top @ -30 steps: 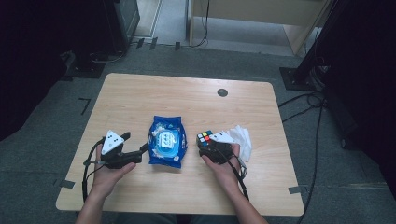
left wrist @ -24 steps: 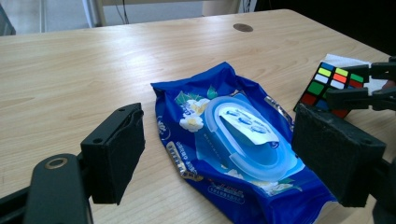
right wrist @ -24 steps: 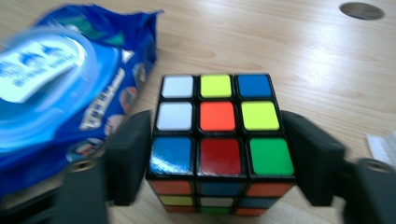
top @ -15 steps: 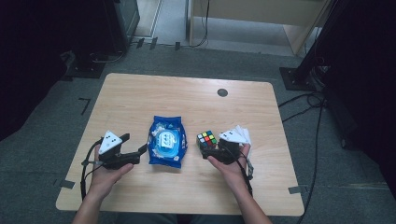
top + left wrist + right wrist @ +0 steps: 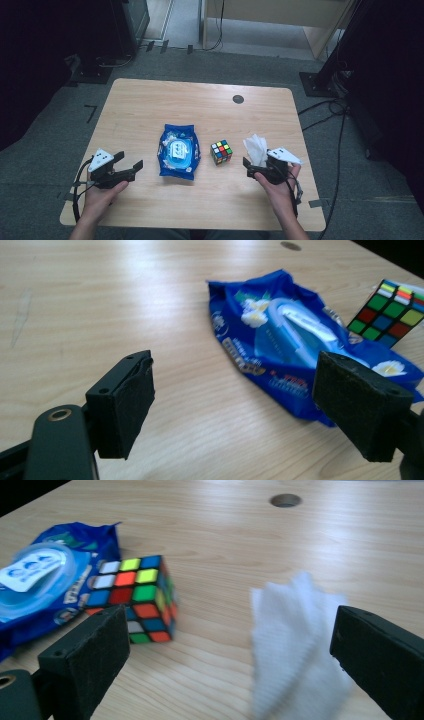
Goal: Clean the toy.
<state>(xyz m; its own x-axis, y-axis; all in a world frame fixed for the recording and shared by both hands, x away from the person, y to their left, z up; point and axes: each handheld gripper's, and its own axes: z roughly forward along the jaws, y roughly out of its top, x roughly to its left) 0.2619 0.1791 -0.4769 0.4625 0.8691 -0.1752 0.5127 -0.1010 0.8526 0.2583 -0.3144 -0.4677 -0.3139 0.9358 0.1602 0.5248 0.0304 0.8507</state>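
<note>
A colourful puzzle cube (image 5: pixel 221 151) (image 5: pixel 135 597) stands on the wooden table (image 5: pixel 200 107), to the right of a blue pack of wet wipes (image 5: pixel 177 151) (image 5: pixel 295 345). A crumpled white tissue (image 5: pixel 256 146) (image 5: pixel 295 640) lies right of the cube. My right gripper (image 5: pixel 255 162) (image 5: pixel 232 635) is open. Its jaws have just been opening, and the tissue now stands loosely between them with neither pad pressing on it. My left gripper (image 5: pixel 128 160) (image 5: pixel 240 390) is open and empty, left of the pack and pointing at it. The cube (image 5: pixel 392 315) shows beyond the pack.
A round cable hole (image 5: pixel 238 99) (image 5: pixel 285 500) sits near the table's far right edge. Bare wood lies along the far half and front of the table. Black stands and cables (image 5: pixel 325 107) occupy the floor around it.
My right gripper has drawn back to the right, away from the cube, and its jaws have spread; the cube stays in place. My left gripper has slid slightly left, away from the pack.
</note>
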